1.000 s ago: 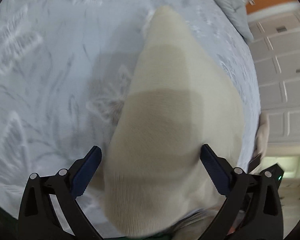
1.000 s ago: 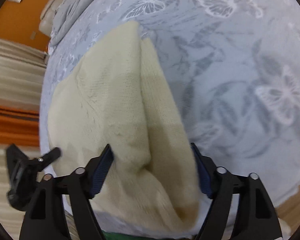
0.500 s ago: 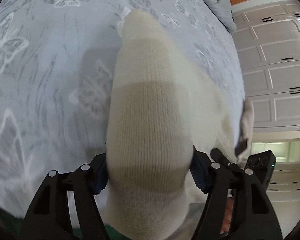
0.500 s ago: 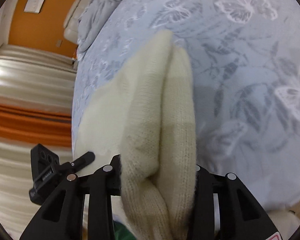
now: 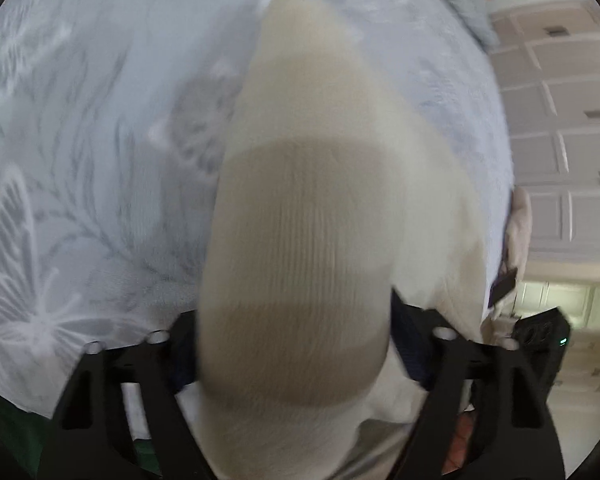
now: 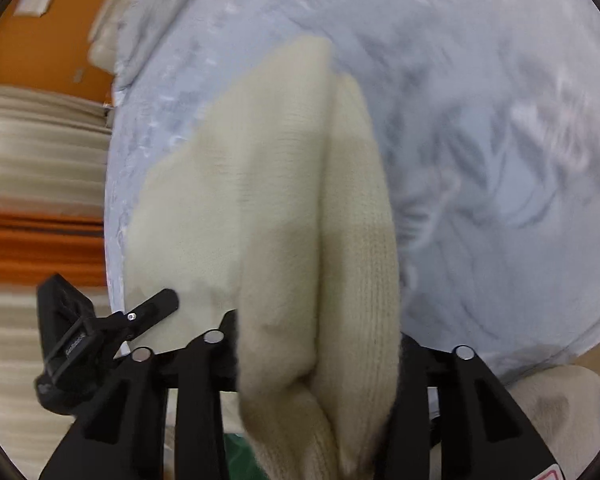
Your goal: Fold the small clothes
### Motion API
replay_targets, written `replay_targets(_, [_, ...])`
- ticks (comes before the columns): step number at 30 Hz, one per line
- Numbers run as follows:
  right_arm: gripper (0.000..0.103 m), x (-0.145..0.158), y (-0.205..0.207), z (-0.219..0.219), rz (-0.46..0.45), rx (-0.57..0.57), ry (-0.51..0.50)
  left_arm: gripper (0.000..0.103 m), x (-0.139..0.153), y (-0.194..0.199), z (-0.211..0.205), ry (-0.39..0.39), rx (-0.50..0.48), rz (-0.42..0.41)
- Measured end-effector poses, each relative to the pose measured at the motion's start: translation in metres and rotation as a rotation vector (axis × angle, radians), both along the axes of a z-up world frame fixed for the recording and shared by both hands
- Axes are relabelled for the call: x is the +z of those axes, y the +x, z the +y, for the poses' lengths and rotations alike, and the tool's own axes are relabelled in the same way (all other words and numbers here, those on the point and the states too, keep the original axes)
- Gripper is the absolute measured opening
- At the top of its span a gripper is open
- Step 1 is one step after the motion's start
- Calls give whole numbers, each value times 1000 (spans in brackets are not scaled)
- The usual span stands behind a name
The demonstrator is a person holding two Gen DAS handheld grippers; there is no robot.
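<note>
A cream knitted garment (image 5: 300, 200) with darker beige bands lies on a pale blue bedsheet with butterfly print (image 5: 80, 140). My left gripper (image 5: 296, 340) is shut on its near edge, and the cloth bulges up between the fingers and hides the tips. In the right wrist view the same garment (image 6: 260, 180) runs away from me in a long fold. My right gripper (image 6: 318, 356) is shut on a bunched fold of it. The left gripper (image 6: 140, 316) shows at the lower left of that view, against the garment's edge.
White cabinet doors (image 5: 560, 140) stand to the right of the bed. A grey crumpled blanket (image 6: 148, 20) lies at the bed's far end by an orange wall (image 6: 40, 48). Striped curtains (image 6: 32, 200) hang left. Another pale cloth (image 6: 560, 400) sits at lower right.
Both grippers went from open around the garment's edge to shut on it. The cloth has since been lifted and bunched; the views are blurred by motion.
</note>
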State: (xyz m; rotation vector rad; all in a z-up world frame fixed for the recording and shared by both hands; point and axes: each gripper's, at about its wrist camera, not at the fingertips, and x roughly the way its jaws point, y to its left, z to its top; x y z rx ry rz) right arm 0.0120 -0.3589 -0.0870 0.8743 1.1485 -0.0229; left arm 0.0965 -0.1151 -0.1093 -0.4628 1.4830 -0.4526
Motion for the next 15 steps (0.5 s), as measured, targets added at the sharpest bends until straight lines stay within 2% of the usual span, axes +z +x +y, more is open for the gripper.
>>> replay_targets(1, [34,14,-1,5,-29,1,-13,64,9,-2,0,-9,-13,-25])
replay_targets(5, [33,76,-17,21,-146,14,-63,61,77,-13,12,-45,-66,-152])
replay_targets(8, [33,136,-40,33,-263,35,-131,60,129,-23,25,-89,-95,-226])
replay_targets(15, [33,261,-77,63,-571,66,-244,61,268,-62,66,-195,-139,-552])
